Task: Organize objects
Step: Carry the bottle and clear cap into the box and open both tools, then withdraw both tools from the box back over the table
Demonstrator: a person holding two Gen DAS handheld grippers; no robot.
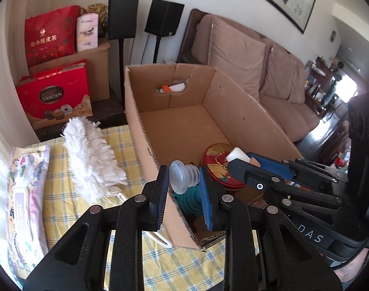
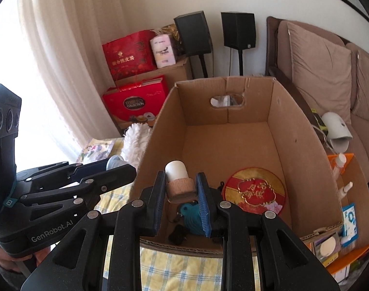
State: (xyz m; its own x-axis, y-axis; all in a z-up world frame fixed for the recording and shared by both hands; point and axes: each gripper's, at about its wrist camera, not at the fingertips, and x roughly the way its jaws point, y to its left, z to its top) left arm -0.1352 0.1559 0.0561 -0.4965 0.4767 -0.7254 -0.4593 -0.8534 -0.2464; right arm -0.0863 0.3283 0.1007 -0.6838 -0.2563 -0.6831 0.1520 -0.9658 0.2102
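Left hand-held gripper [image 1: 183, 189]: closed on a clear silicone stopper [image 1: 184, 175], pinched across its ribbed plug with the flat cap toward the left pad; it hangs over the near-left corner of the cardboard box [image 1: 145, 131].
Right hand-held gripper [image 2: 180, 194]: closed on a small stopper with a white top and a wooden base [image 2: 176, 179], the pads bearing on the wooden part; it sits just inside the near wall of the box.
Directly beneath: a teal ribbed item [image 2: 192, 215] and a small black item [image 2: 178, 234] lie on the box floor by the near wall; what they are I cannot tell.
Further in: a round red and gold embroidered piece [image 2: 254, 190] lies flat toward the near-right of the box floor; the far half of the floor is bare cardboard.
Outside the box: a white fluffy duster head [image 1: 92, 155] and a pack of wet wipes [image 1: 26, 194] lie on the yellow checked cloth [image 1: 191, 264] to the left.
Step in hand, as I judge it: putting both stoppers into the box.
Doing it well: carry each one lower, past the rim, toward bare floor beside the teal item before opening, since both shapes would likely roll or bounce if dropped.
Risk: the left one is close to the box's left wall and could fall outside if let go early.
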